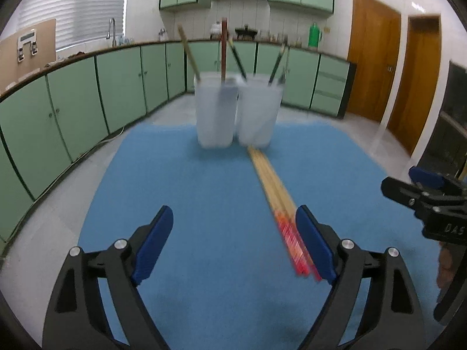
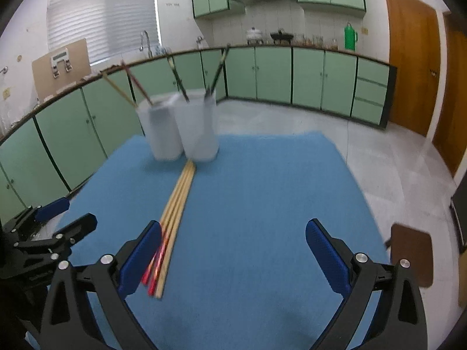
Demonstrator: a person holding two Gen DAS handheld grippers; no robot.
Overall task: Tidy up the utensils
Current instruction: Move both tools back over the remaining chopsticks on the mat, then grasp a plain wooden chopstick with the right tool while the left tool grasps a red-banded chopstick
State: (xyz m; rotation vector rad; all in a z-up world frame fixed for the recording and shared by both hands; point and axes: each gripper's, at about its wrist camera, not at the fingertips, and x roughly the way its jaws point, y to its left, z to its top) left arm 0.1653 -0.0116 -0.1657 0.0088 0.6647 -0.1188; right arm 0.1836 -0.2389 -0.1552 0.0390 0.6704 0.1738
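Above blue mat (image 1: 181, 204): left gripper (image 1: 233, 242), right gripper (image 2: 233, 258) tilted downward, fingers wide, empty; chopsticks (image 2: 175, 213) lying between grippers; green-cabinet kitchen.

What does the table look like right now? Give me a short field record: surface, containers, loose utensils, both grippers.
surface: blue mat
containers: two translucent white plastic cups, side by side at the mat's far end, each holding upright sticks
loose utensils: bundle of wooden chopsticks with red ends, lying flat on the mat, tips near the cups
left gripper: open, holding nothing, chopsticks beside one finger
right gripper: open, holding nothing
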